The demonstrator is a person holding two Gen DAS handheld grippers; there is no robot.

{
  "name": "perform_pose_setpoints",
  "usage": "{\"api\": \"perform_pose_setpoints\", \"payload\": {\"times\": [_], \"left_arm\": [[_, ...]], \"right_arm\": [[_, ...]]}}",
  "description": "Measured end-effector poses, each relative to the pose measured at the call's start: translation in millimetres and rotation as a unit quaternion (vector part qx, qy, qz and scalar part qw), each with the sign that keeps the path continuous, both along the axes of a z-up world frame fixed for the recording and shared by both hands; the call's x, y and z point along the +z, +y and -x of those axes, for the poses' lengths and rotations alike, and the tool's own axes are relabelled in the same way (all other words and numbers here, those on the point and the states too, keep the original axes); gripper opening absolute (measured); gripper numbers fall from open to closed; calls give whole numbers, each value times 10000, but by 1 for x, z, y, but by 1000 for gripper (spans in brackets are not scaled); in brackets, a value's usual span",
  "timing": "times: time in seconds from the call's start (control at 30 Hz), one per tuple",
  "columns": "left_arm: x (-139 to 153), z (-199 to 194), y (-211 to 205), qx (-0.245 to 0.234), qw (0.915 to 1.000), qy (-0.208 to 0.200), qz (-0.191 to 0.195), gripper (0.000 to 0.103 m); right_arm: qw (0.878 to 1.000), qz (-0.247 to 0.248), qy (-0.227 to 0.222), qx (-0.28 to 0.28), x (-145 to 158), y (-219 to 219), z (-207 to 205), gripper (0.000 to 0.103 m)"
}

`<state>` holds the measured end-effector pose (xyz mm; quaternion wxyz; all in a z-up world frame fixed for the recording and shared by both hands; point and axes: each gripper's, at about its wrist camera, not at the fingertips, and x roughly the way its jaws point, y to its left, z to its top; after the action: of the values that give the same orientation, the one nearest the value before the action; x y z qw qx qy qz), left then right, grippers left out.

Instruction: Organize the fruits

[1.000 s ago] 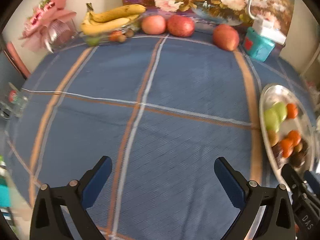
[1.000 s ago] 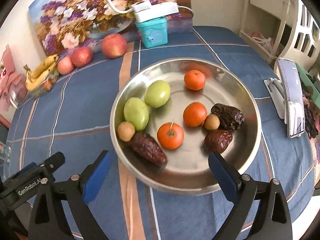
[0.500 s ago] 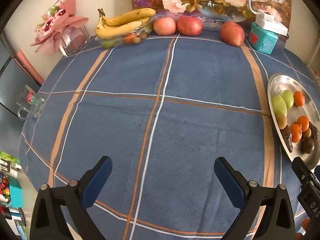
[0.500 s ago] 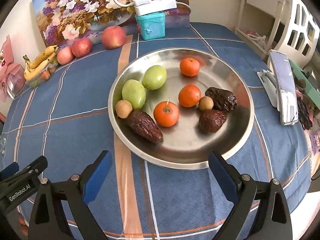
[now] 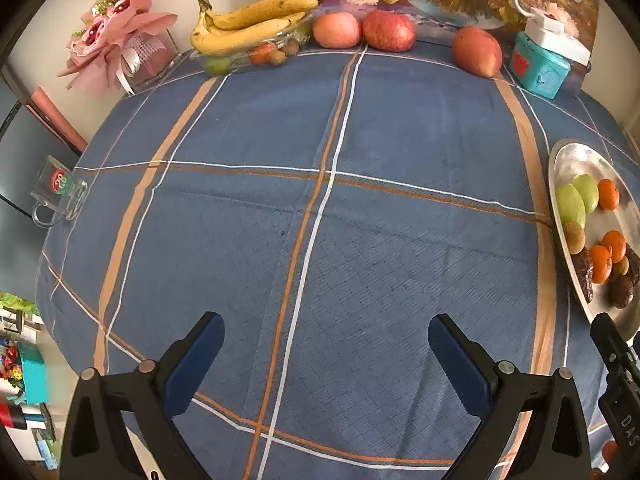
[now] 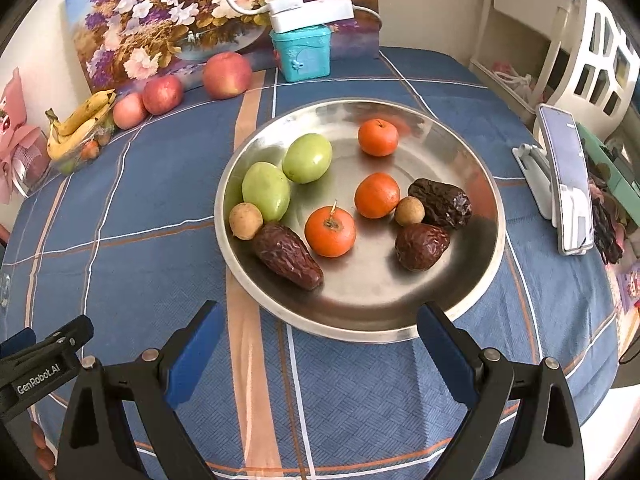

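Observation:
A steel plate (image 6: 472,280) holds two green fruits (image 6: 266,190), three oranges (image 6: 330,232), three dark dates (image 6: 286,254) and two small brown fruits (image 6: 246,221). My right gripper (image 6: 320,328) is open and empty, just short of the plate's near rim. My left gripper (image 5: 326,344) is open and empty above the blue cloth, with the plate (image 5: 572,156) at its far right. Bananas (image 5: 248,24) on a clear tray and three apples (image 5: 388,30) line the table's far edge.
A teal box (image 6: 304,54) with a white power strip stands behind the plate. A phone on a stand (image 6: 566,176) is at the right. A pink bouquet (image 5: 116,48) and a glass mug (image 5: 60,190) sit at the left edge. A flower painting leans on the wall.
Both grippers have drawn back and up, so more of the table shows. Both stay open and empty. The fruit has not moved.

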<state>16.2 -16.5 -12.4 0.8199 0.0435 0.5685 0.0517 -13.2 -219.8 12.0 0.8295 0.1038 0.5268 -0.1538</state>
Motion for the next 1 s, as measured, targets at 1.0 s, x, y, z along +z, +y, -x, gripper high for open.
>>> {"api": "perform_pose_setpoints", "payload": {"times": [1.0], "left_arm": [[0,-1,-1,-20,9998,84,173,103]], "right_arm": [[9998,117,20,174,2,8,-2,97]]}}
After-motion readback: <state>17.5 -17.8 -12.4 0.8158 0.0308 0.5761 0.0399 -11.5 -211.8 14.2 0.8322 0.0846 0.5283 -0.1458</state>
